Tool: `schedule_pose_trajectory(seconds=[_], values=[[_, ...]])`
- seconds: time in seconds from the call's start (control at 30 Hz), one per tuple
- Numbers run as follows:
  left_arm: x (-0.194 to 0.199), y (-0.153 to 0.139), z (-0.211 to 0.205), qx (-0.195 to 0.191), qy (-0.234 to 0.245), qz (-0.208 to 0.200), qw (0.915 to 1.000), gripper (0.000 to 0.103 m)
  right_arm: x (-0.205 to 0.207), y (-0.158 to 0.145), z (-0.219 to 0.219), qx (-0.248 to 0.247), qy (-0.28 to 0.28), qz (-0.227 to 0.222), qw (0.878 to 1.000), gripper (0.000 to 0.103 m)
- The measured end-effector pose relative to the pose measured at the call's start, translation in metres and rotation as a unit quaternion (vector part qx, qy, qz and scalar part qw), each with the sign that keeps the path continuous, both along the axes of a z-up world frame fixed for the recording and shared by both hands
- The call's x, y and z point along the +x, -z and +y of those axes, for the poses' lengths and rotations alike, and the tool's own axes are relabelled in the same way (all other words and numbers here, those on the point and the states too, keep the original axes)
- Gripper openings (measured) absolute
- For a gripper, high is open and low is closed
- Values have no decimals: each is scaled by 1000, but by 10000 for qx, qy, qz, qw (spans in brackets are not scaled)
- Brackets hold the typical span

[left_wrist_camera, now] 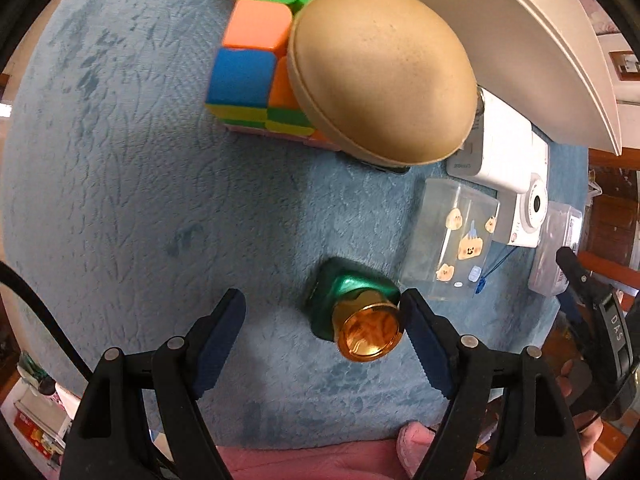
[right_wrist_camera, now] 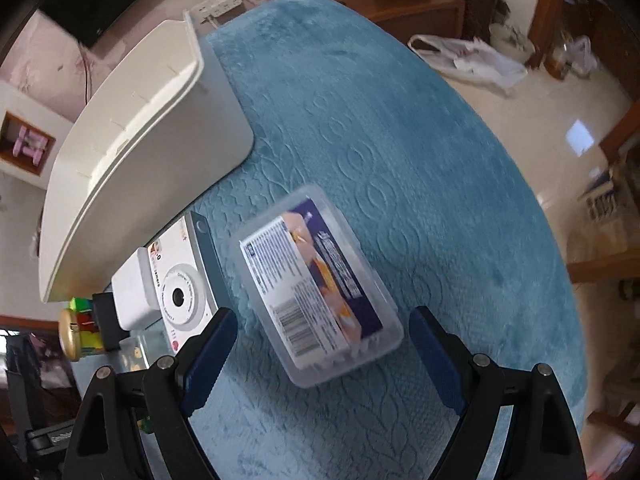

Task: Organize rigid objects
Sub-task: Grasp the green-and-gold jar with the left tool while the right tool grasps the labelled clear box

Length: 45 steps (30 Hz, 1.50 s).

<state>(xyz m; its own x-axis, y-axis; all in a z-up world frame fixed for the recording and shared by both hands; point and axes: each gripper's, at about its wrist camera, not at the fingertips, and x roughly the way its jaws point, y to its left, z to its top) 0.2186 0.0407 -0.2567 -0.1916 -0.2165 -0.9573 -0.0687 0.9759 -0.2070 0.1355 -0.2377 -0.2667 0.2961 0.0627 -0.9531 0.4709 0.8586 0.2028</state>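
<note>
Only left tongs [left_wrist_camera: 324,334] view shows green bottle [left_wrist_camera: 352,312].

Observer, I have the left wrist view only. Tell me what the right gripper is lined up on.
Observer: The right gripper hangs open over a clear plastic box with a printed label, which lies flat on the blue cloth.
Operator: Report whether its pads touch the box.
Observer: No. Both pads stand clear of it, one on each side of its near end.
Operator: Give me the white bin's inside.
Observer: The white bin shows only bare inner wall; its floor is hidden from here.
Operator: Say what sits beside that box.
Observer: A white toy camera sits just left of it, lens up.
</note>
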Motion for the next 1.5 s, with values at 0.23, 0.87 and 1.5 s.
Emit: schedule_pose_trajectory(seconds=[0.23,0.87,1.5], values=[[5,7,0,6,-52,81,10000,81,13,5,14,-352,-312,151,9988,89],[-18,7,-29,605,-625,7,9962,71,46,11,19,-647,-1690,227,9832,66],[-41,6,-35,992,-1591,-206,9821,47,27,9,3,-19,-2563,270,9662,63]])
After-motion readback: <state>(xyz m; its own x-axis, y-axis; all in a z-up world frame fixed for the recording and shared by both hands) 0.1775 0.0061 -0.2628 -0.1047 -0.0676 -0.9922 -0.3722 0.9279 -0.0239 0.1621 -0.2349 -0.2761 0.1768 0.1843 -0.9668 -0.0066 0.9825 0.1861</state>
